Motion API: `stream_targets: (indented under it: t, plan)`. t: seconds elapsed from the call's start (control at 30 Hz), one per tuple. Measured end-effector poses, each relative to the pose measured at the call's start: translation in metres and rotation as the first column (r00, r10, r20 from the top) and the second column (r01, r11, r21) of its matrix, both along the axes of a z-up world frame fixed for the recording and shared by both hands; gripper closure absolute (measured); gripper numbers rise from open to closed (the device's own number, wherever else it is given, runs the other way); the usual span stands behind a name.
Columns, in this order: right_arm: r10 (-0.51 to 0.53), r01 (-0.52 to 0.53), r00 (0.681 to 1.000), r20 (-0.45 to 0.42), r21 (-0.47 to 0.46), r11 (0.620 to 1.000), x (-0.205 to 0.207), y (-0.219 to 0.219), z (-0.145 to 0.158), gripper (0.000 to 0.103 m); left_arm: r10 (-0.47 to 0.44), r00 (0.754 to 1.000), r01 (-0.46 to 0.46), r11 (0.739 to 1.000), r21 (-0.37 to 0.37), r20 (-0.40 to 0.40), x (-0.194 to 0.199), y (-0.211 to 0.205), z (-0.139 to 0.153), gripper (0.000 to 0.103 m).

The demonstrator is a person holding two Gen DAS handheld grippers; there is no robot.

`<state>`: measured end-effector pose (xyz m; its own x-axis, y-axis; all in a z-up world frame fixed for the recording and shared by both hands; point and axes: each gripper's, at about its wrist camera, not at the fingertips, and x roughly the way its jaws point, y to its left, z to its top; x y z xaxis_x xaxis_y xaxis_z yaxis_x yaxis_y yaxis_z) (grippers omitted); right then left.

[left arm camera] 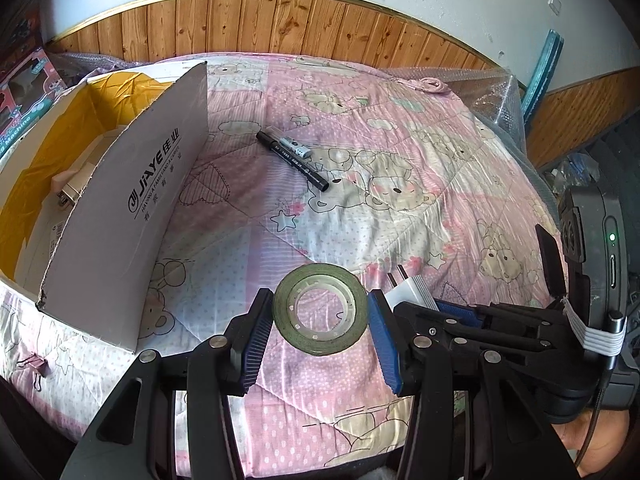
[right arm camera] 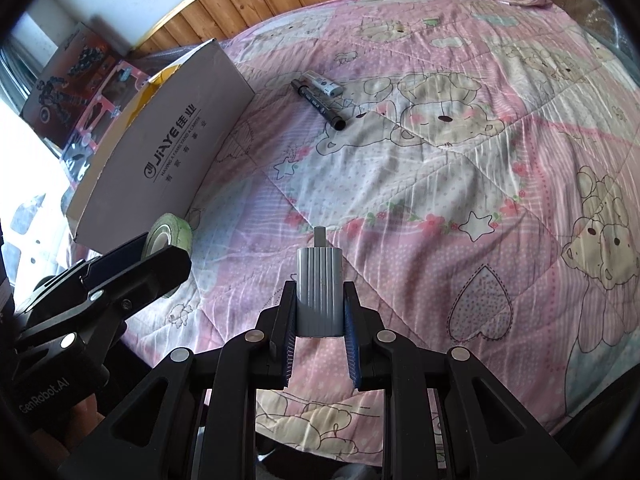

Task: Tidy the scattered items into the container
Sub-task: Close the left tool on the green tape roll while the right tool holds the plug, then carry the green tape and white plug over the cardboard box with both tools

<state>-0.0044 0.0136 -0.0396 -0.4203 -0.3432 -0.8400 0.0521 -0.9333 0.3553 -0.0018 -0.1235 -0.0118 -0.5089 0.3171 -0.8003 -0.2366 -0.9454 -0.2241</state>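
Both views are bright with soft daylight. In the right wrist view a blown-out white patch fills the left edge, so the light seems to enter there. The quilt (right arm camera: 440, 184) on the bed shines with pale glare along its wrinkles. Shadows are faint and soft-edged. Fisheye distortion bends the wood panelling (left arm camera: 280, 24) into an arc, and the corners fall to black vignette. The middle is sharp; the close black claw arms at the bottom look slightly soft.

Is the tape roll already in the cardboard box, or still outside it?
Outside. The tape roll sits between the left tongs' open jaws above the quilt, beside the cardboard box.
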Motion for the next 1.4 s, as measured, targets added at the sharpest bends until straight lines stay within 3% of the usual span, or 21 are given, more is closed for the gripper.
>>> stream_targets:
  t: [0.6, 1.4]
  plan:
    - [0.035, -0.036, 0.999, -0.039, -0.016, 0.999, 0.012, -0.029, 0.025, 0.081, 0.039, 0.999, -0.038, 0.997, 0.068, -0.014, -0.003, -0.031, 0.017, 0.054]
    - [0.103, -0.104, 0.988, -0.111, -0.011, 0.994, -0.006, -0.076, 0.068, 0.081, 0.114, 0.992, -0.104, 0.981, 0.162, -0.055, -0.013, -0.082, 0.047, 0.054]
